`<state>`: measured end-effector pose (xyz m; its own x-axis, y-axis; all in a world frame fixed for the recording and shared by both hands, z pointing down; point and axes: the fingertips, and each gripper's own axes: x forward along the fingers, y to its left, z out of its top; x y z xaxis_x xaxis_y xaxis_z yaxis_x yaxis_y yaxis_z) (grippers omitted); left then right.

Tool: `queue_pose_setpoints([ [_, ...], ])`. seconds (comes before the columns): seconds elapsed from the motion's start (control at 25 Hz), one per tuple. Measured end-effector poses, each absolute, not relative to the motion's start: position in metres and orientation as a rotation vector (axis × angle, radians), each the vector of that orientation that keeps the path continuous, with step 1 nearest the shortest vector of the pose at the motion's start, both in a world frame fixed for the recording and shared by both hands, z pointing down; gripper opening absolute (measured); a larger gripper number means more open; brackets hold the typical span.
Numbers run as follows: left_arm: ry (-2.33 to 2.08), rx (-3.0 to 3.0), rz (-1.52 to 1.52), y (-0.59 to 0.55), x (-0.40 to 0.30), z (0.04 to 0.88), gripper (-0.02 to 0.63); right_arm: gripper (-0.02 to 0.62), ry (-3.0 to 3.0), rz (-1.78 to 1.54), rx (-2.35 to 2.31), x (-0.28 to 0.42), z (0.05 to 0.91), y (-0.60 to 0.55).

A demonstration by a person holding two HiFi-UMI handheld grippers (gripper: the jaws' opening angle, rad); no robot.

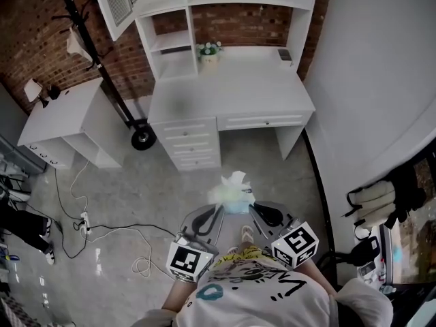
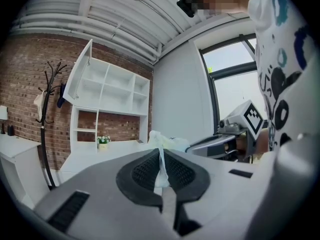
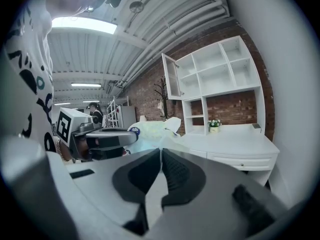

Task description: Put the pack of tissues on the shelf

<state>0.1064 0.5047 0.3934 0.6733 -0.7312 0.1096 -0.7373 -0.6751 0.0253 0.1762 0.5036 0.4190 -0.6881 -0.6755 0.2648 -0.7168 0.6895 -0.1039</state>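
Observation:
The pack of tissues [image 1: 235, 191], pale green-blue with a white tissue sticking up, hangs in the air between my two grippers in front of the person's body. My left gripper [image 1: 221, 208] is shut on a thin flap of the pack's wrapper [image 2: 161, 168]; the pack's body [image 2: 169, 143] shows just past the tips. From the other side my right gripper [image 1: 251, 208] is shut on the pack's edge [image 3: 150, 133]. The white shelf unit [image 1: 170, 43] stands on a white desk [image 1: 231, 90] a few steps ahead, its compartments bare apart from a small flower pot [image 1: 209, 52].
A black coat rack [image 1: 102, 60] stands left of the desk, next to a low white cabinet [image 1: 61, 118]. Cables and a power strip [image 1: 85, 222] lie on the floor at the left. An upper cupboard door [image 1: 116, 2] hangs open. A grey wall [image 1: 375, 80] runs along the right.

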Motion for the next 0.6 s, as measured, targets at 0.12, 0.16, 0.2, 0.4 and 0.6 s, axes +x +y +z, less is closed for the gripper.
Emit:
queue_pose_setpoints([
  [0.12,-1.259,2.797,0.148,0.495,0.1,0.394,0.026,0.031,-2.708,0.299,1.097,0.17,0.419,0.494],
  [0.16,-1.268,2.794,0.144,0.491,0.098,0.395,0.026,0.031,-2.712,0.297,1.088,0.168,0.419,0.489],
  [0.2,-1.277,2.791,0.137,0.486,0.097,0.395,0.026,0.031,-2.716,0.294,1.081,0.167,0.419,0.484],
  [0.4,-1.32,2.77,0.139,0.455,0.093,0.397,0.026,0.031,-2.735,0.297,1.042,0.163,0.422,0.448],
  [0.6,-1.374,2.739,0.158,0.414,0.085,0.393,0.026,0.031,-2.762,0.287,0.978,0.154,0.417,0.4],
])
